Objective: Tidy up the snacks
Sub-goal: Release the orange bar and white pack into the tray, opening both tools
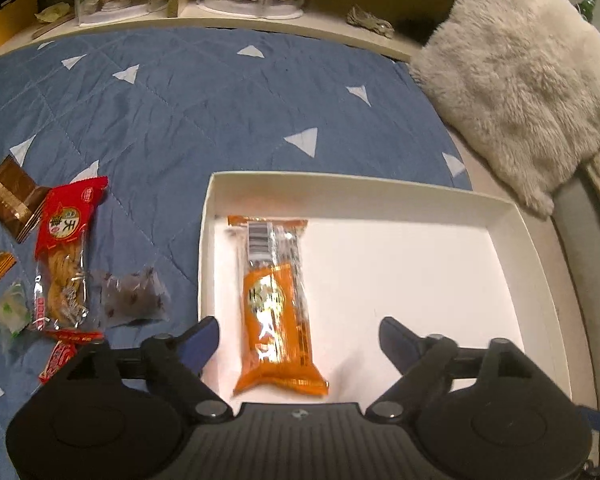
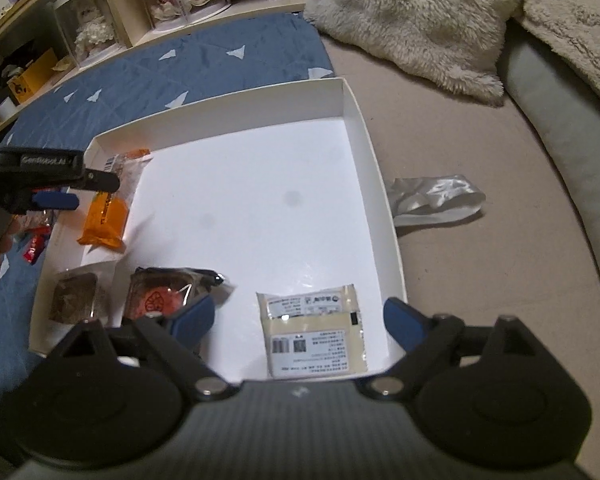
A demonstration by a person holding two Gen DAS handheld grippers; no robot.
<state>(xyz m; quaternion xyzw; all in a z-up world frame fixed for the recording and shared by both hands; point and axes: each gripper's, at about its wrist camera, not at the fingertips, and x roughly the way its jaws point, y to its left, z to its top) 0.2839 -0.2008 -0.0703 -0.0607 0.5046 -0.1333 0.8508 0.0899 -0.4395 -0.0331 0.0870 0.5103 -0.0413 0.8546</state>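
Note:
A white shallow box (image 1: 512, 216) lies on the blue quilt. An orange snack pack (image 1: 278, 304) lies flat in its left part, between the tips of my open left gripper (image 1: 300, 336), not gripped. In the right wrist view the box (image 2: 364, 128) holds the orange pack (image 2: 106, 216), a dark brown pack (image 2: 74, 296), a pack with a red label (image 2: 164, 292) and a cream pack (image 2: 316, 332). My right gripper (image 2: 300, 320) is open over the cream pack. The left gripper (image 2: 56, 192) shows at the left.
Loose snacks lie on the quilt left of the box: a red pack (image 1: 64, 252), brown packs (image 1: 12, 196), a dark clear pack (image 1: 134, 296). A fluffy cushion (image 1: 516, 80) lies at the right. A silver bag (image 2: 436, 200) lies right of the box. Shelves (image 1: 180, 4) stand behind.

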